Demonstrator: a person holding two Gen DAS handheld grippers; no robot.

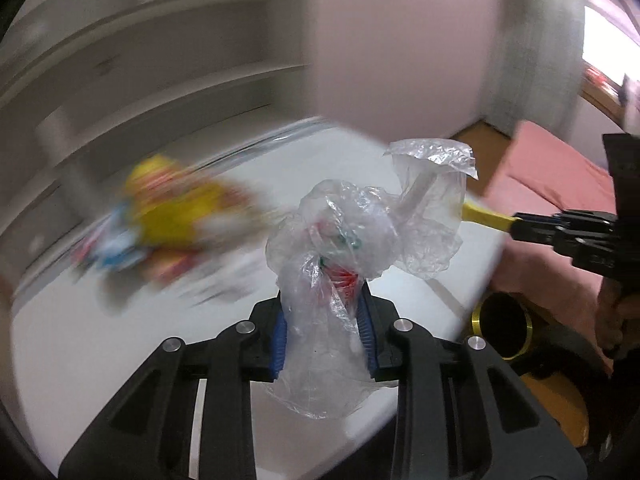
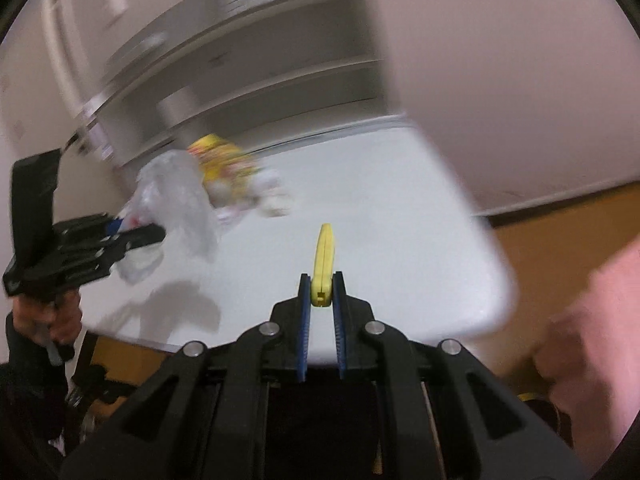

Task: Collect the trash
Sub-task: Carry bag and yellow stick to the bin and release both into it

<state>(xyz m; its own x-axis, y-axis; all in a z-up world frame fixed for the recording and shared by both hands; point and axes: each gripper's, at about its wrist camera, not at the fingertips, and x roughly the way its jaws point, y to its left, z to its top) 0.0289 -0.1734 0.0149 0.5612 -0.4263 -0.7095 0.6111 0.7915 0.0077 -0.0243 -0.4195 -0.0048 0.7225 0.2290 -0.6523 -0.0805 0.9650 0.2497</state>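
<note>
A crumpled clear plastic bag [image 1: 340,232] with red and green print stands up between the blue pads of my left gripper [image 1: 323,308], which is shut on it above the white table [image 1: 100,340]. The right wrist view shows this bag [image 2: 176,196] and the left gripper [image 2: 156,232] at the left. My right gripper [image 2: 322,280] is shut on a thin yellow strip [image 2: 325,256] that sticks out forward over the table [image 2: 400,220]. From the left wrist view, the right gripper [image 1: 516,226] and its yellow strip [image 1: 486,216] come in from the right.
A blurred pile of yellow, red and blue wrappers [image 1: 168,216] lies at the far side of the table, by the wall shelves [image 1: 160,60]. A black bin with a yellow rim [image 1: 500,326] stands on the floor off the table's right corner. A pink bed [image 1: 560,176] is beyond.
</note>
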